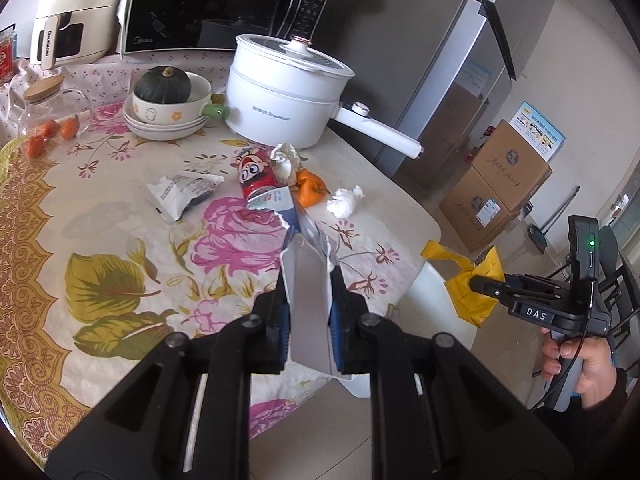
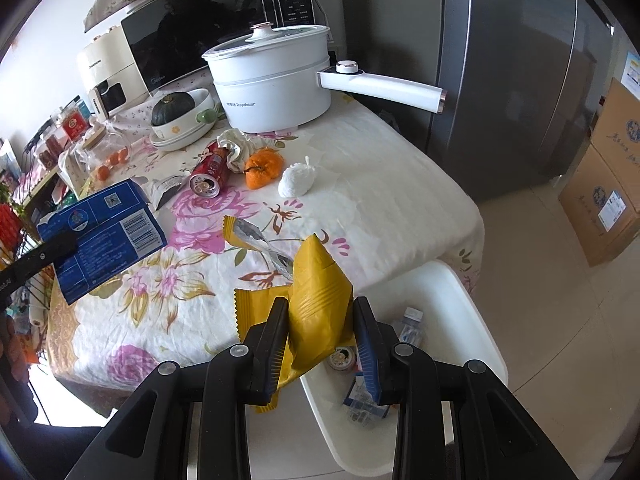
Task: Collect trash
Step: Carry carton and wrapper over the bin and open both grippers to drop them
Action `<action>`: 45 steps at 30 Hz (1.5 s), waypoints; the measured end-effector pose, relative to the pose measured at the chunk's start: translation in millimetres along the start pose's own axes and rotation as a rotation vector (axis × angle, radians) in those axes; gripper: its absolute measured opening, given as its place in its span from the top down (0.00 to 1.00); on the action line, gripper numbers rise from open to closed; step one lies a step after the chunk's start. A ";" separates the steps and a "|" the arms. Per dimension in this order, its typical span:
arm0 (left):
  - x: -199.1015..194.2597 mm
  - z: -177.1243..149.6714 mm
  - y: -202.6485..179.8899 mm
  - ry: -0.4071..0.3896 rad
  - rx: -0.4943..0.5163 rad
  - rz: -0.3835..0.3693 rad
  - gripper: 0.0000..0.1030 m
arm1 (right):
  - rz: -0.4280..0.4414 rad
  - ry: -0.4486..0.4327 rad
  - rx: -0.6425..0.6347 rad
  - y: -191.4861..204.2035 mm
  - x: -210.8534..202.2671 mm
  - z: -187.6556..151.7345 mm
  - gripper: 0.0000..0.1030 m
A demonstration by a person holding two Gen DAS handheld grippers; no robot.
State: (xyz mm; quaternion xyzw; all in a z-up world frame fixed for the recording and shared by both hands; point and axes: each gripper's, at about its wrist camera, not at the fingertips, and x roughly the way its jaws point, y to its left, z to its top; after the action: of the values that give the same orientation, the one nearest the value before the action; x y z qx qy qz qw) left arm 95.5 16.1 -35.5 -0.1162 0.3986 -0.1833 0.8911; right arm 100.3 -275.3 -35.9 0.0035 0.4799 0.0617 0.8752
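The left gripper (image 1: 308, 312) pinched a torn blue cardboard box (image 2: 102, 236); the right gripper (image 2: 320, 344) pinched a yellow foil wrapper (image 2: 316, 304) above the white plastic bin (image 2: 452, 304). The bin already held several scraps. A red can (image 1: 256, 184), white tissue (image 1: 345, 201) and orange peel (image 1: 310, 190) remained on the table.

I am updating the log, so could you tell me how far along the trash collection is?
Done: some packaging already lies in the white bin. In hand: left gripper holds a blue box; right gripper holds a yellow wrapper. Left on the table: red can, tissue ball, orange peel, white packet.

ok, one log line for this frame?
left gripper: shut on blue carton | right gripper: shut on yellow wrapper, over white bin
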 end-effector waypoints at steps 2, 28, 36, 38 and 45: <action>2.0 -1.7 -5.1 0.010 0.010 -0.016 0.83 | -0.014 0.002 0.008 -7.6 -2.8 -5.7 0.67; 68.8 -36.5 -112.2 0.224 0.214 -0.218 0.82 | -0.143 0.100 0.120 -106.0 -14.9 -69.0 0.67; 100.1 -50.2 -133.4 0.306 0.264 -0.219 0.82 | -0.138 0.130 0.094 -107.1 -8.0 -73.9 0.67; 106.2 -50.7 -136.8 0.318 0.272 -0.217 0.82 | -0.137 0.136 0.092 -109.1 -6.4 -74.3 0.67; 122.0 -55.4 -148.1 0.336 0.295 -0.208 0.75 | -0.136 0.148 0.093 -116.2 -5.3 -75.5 0.67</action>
State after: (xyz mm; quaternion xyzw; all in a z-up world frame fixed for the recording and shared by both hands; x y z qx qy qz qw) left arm 94.2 -172.6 -101.0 0.0070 0.4960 -0.3468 0.7960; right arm 46.3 -395.3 -79.7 0.0070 0.5448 -0.0202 0.8383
